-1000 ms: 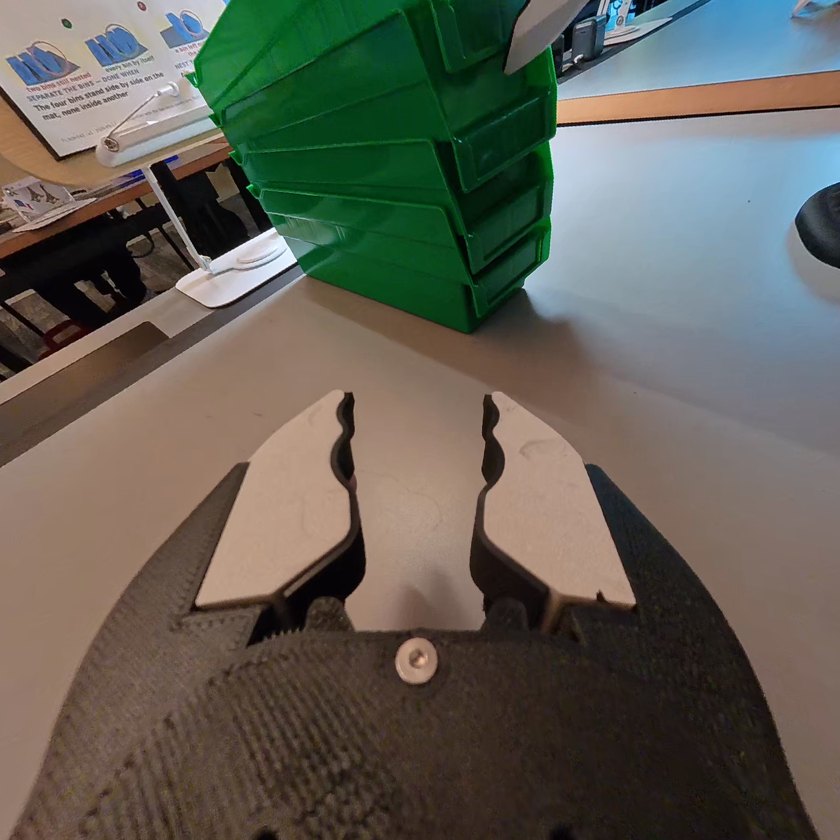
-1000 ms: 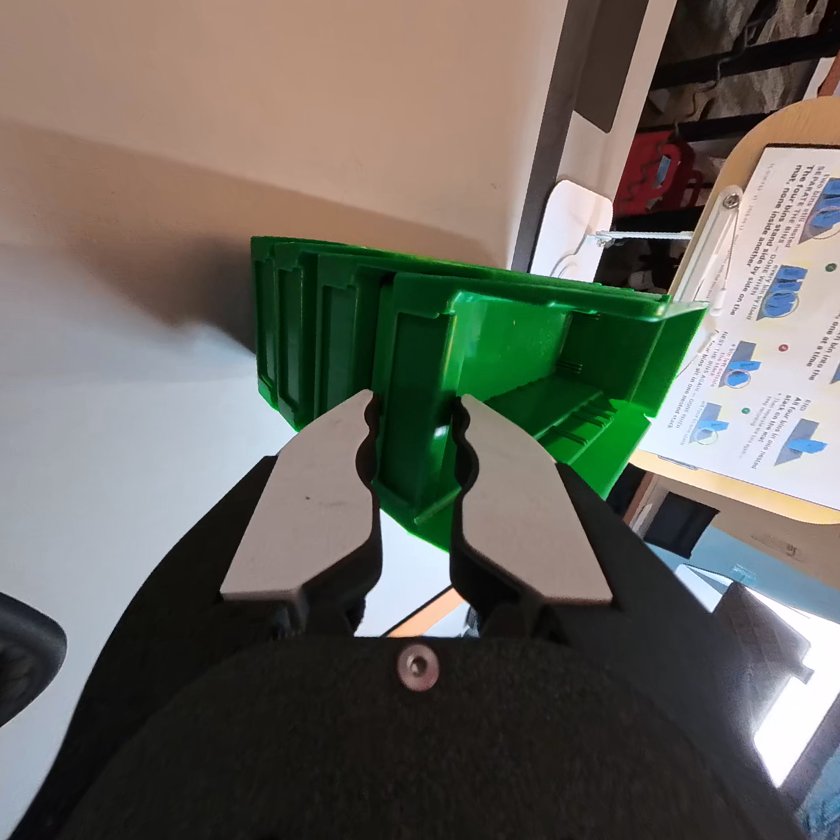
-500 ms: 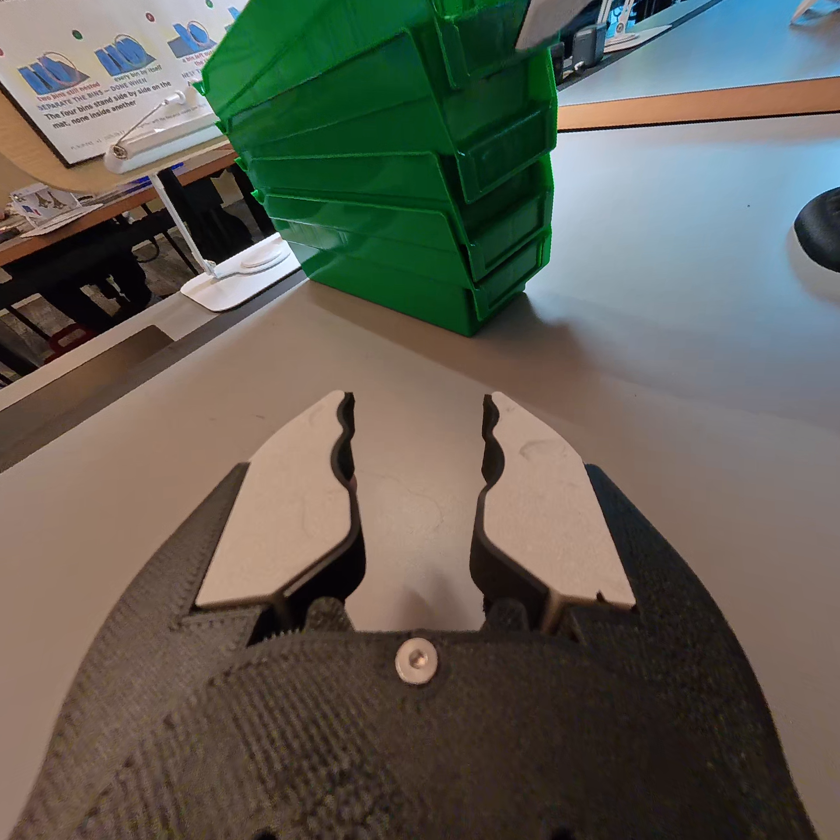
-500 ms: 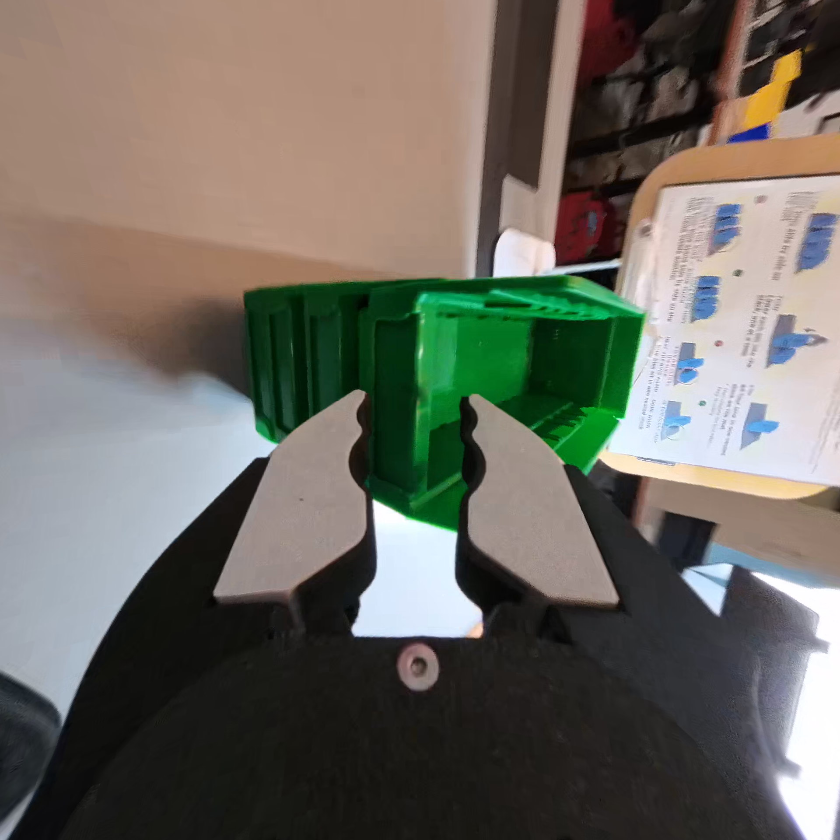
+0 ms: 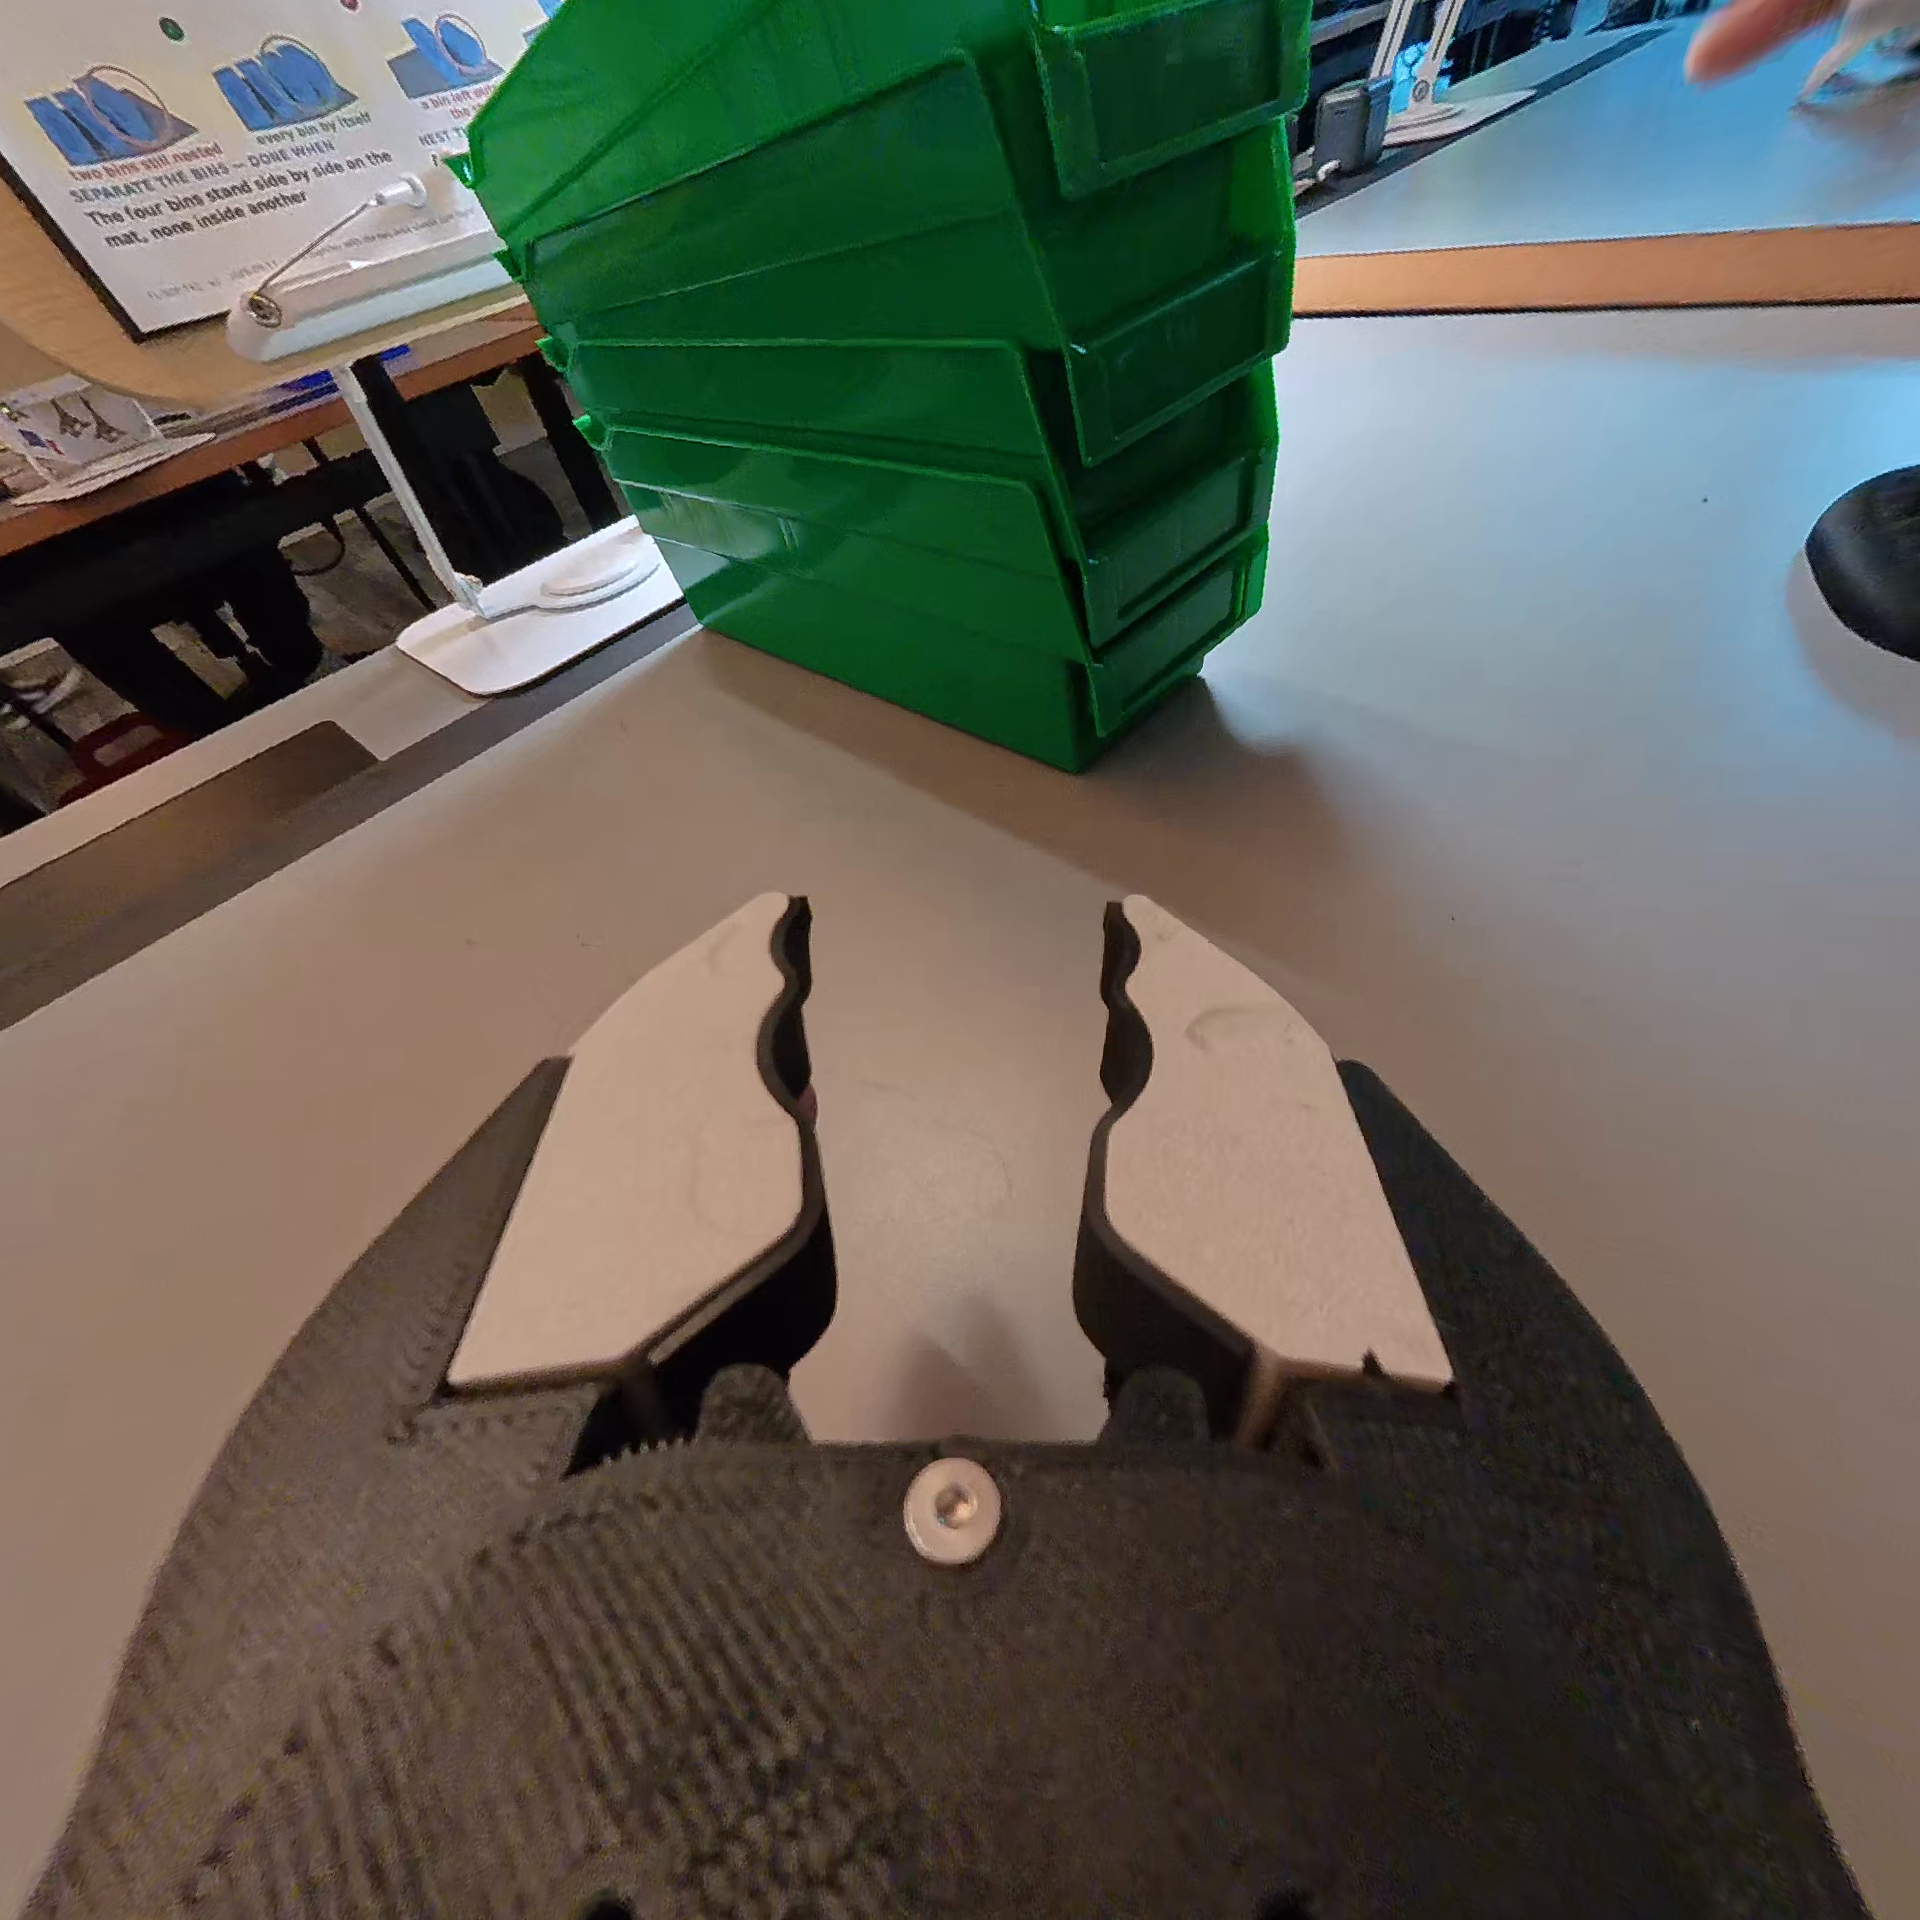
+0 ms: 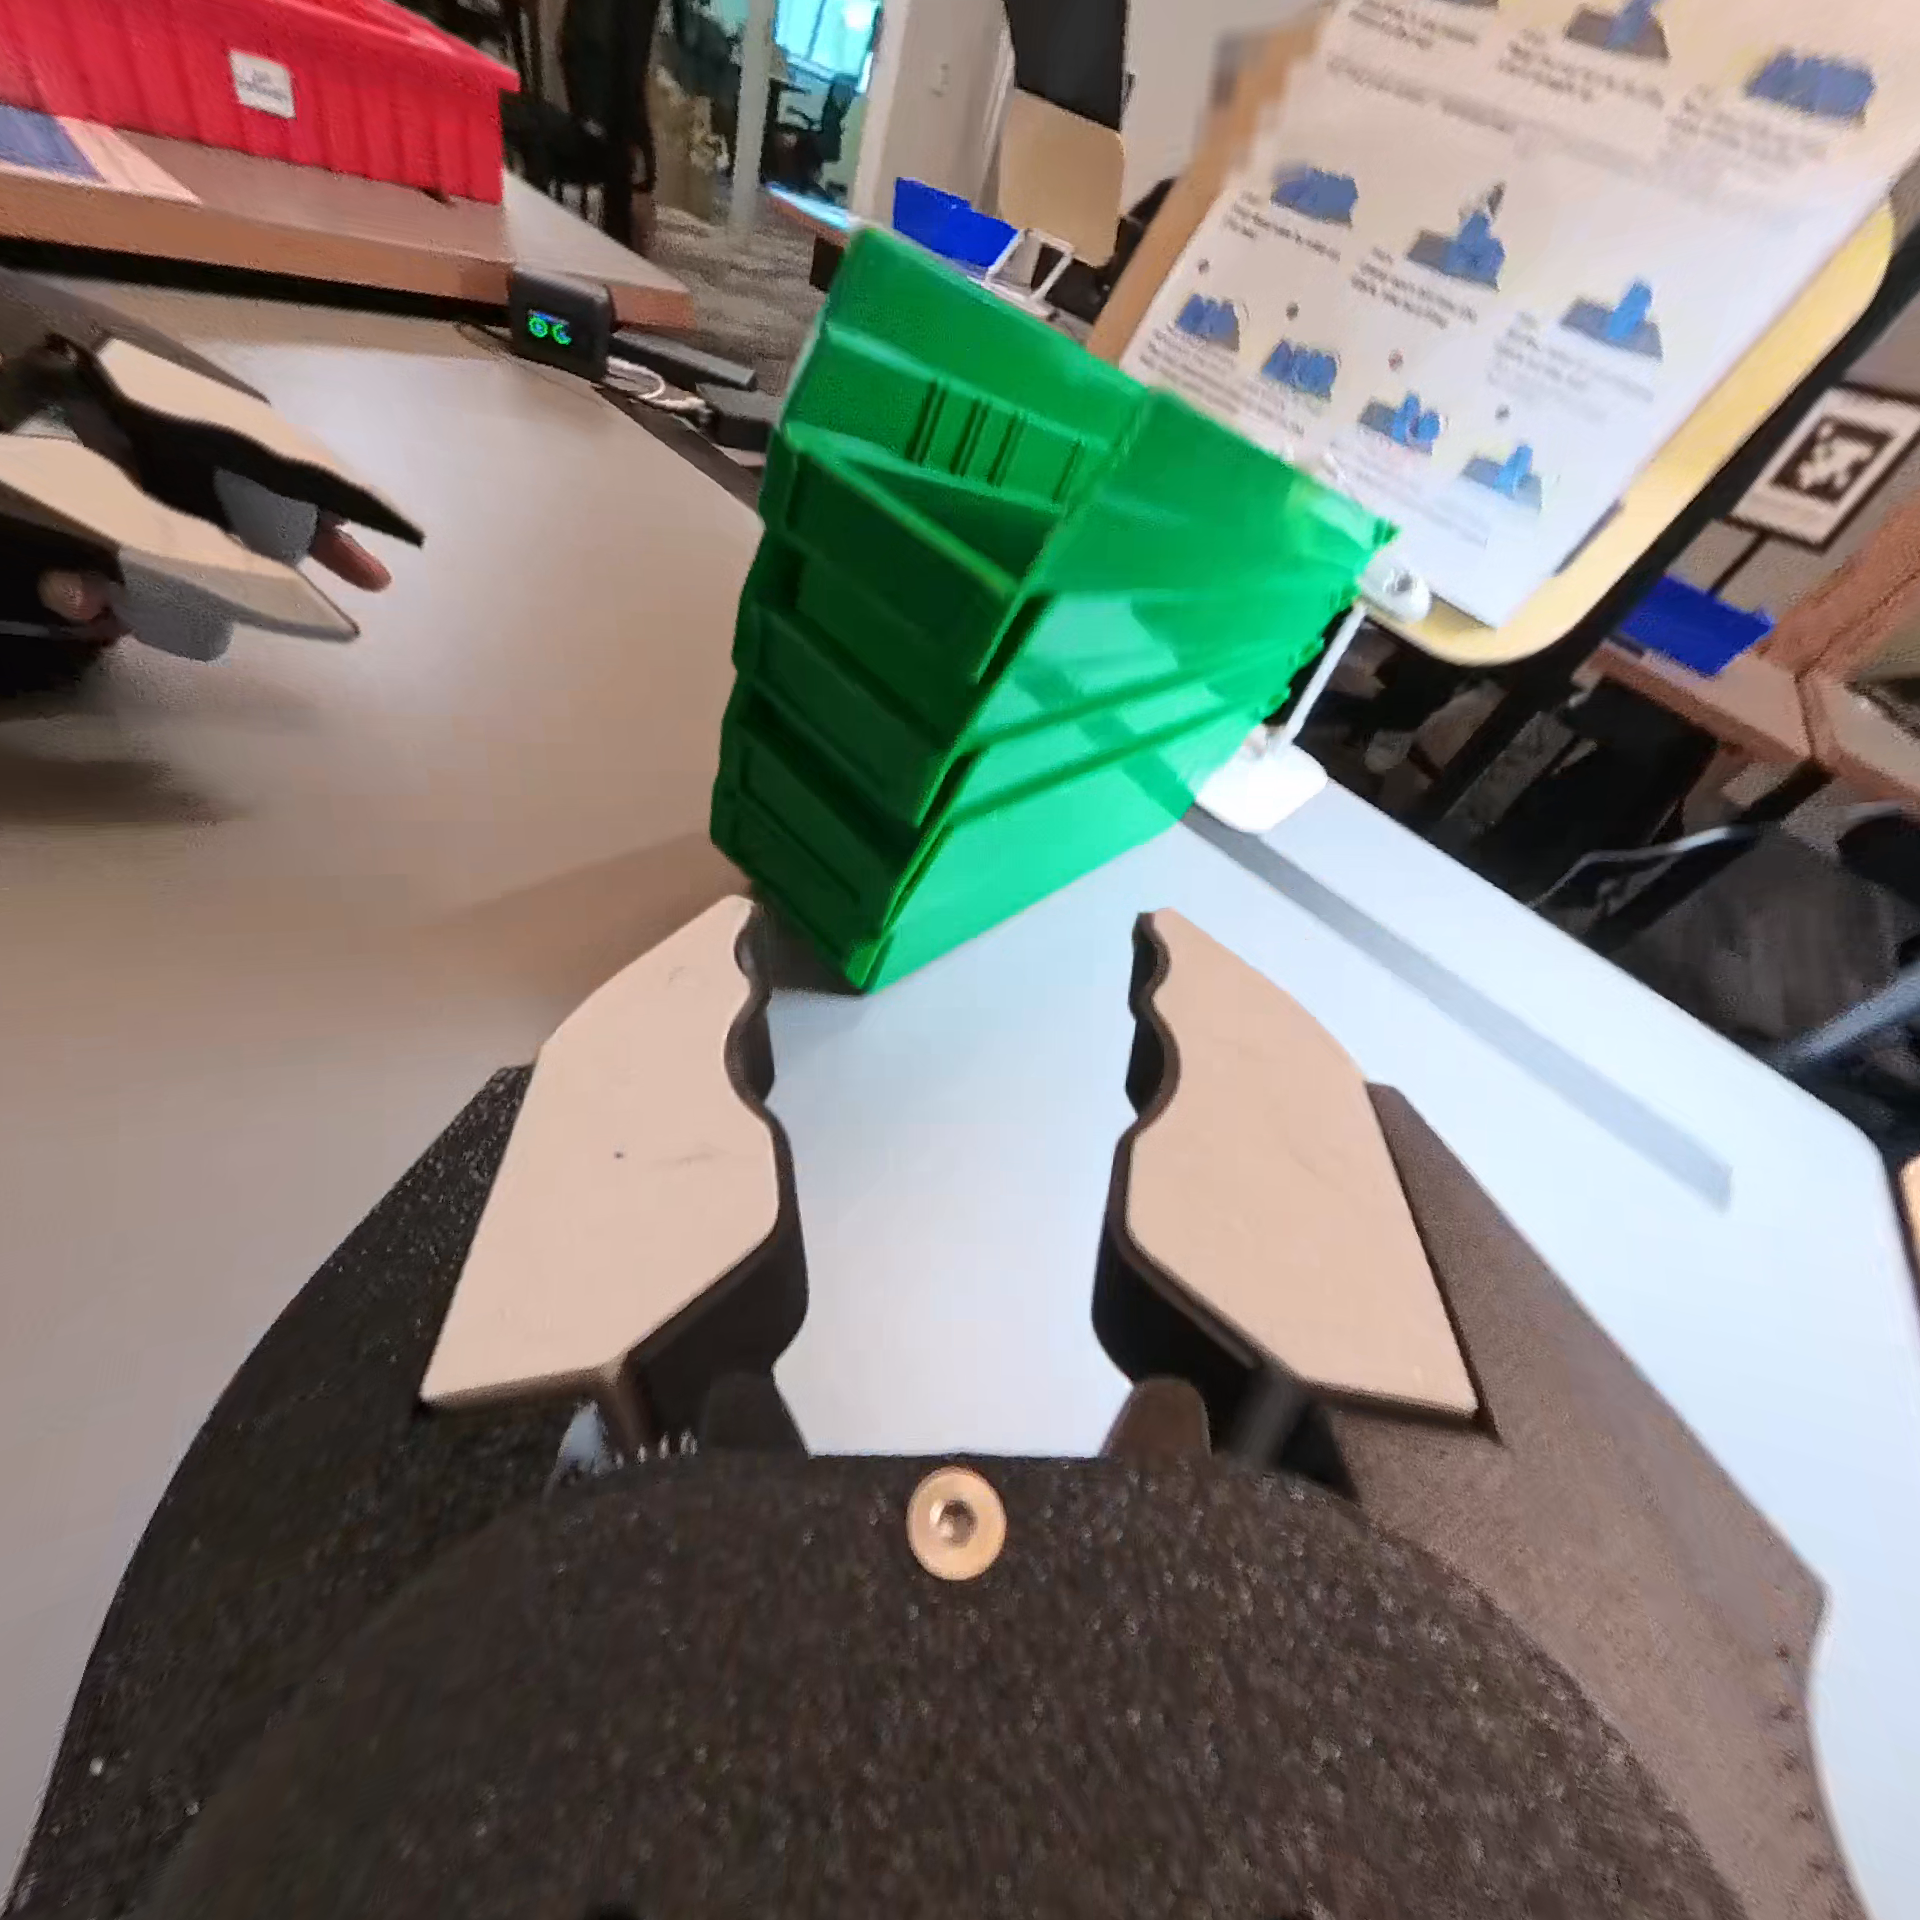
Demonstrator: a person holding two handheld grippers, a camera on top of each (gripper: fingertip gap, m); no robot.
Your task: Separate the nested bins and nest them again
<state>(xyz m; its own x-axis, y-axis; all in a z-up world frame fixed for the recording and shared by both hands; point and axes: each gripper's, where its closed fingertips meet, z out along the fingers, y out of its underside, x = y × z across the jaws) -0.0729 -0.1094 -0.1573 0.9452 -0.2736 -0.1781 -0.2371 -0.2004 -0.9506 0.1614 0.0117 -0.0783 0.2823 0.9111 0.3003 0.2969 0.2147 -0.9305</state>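
Several green bins stand nested in one stack on the grey table, seen ahead in the left wrist view. The stack also shows in the right wrist view, blurred. My left gripper is open and empty, low over the table, well short of the stack. My right gripper is open and empty, just in front of the stack's bottom corner, apart from it. The left gripper also shows at the left edge of the right wrist view, held by a hand.
An instruction sheet on a white stand is behind the stack, past the table edge. A black round object lies at the right. A red crate and a small black device are on far tables. The black round object is closer to my right gripper, around 15 cm from its tips; the left tips are 30 cm off.
My right gripper let go of the top bin's front wall, opened wide and pulled back and down, off the stack. The top bin now rests nested. The left gripper barely moved.
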